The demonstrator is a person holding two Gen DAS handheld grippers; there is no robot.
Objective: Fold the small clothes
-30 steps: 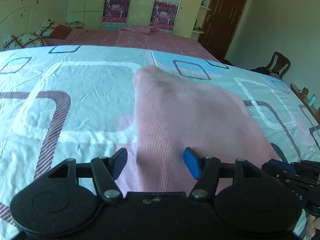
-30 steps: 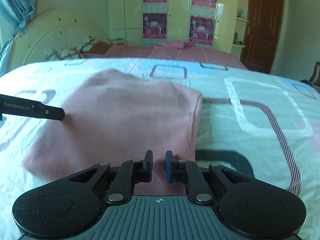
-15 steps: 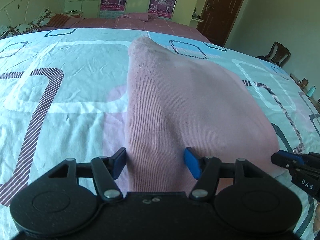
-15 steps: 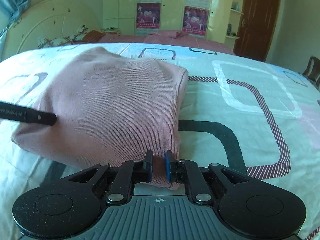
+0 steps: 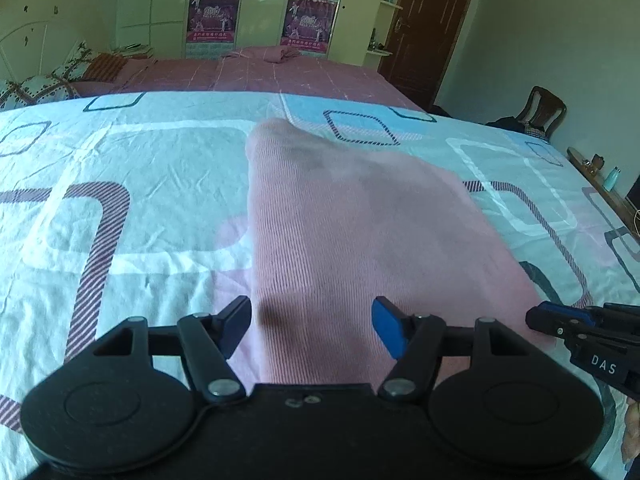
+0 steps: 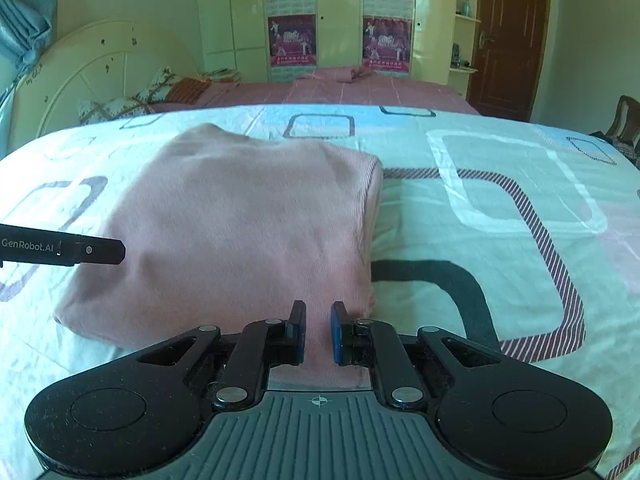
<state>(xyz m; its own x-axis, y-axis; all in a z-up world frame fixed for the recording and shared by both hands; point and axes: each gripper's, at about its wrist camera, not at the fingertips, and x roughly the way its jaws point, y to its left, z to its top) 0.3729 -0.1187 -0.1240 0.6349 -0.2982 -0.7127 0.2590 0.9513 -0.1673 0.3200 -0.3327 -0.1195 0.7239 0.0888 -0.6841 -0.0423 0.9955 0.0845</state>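
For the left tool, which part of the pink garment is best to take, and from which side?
Probably the near left corner of the pink garment, approached from the near edge. The left tool stands open there over that edge, while the right tool is pinched shut on the near right corner.

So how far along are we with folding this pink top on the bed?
Done: the pink top already lies as a compact folded rectangle on the patterned bedsheet. In hand: the right claw is shut on the near edge of the fabric, while the left claw stands open around the opposite near edge, not pinching it. Left: probably just letting go with the right claw, or one more fold if a smaller bundle is wanted.
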